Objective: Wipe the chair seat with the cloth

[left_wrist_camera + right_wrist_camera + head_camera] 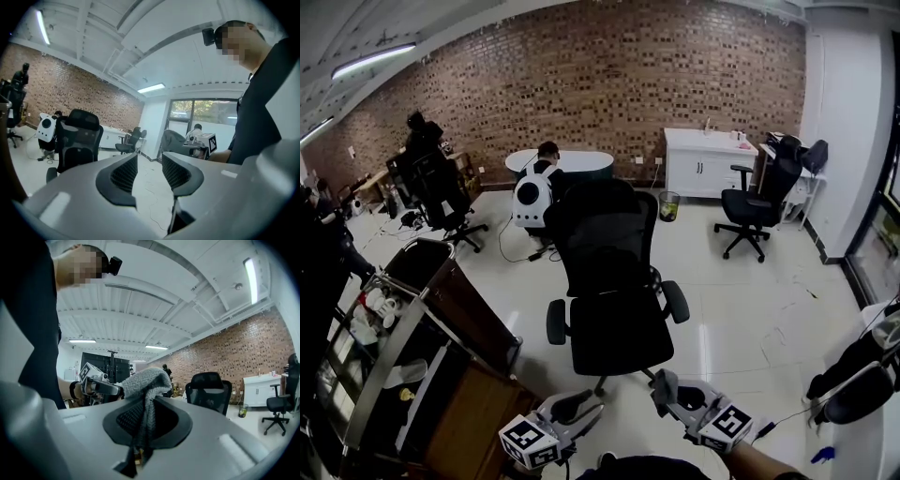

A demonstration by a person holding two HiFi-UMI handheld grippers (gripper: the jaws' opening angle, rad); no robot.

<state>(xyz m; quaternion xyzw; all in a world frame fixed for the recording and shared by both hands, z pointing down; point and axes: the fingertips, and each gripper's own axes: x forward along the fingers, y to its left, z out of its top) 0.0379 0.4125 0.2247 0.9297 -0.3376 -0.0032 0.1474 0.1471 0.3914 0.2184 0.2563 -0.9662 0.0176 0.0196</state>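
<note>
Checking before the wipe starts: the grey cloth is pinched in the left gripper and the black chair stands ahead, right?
Not quite. The right gripper pinches the grey cloth, as the right gripper view shows; the left gripper is open and empty. The black chair does stand ahead.

Glossy white floor (750,314) carries black office chair (616,330) centre, second chair (757,204) beyond right.
</note>
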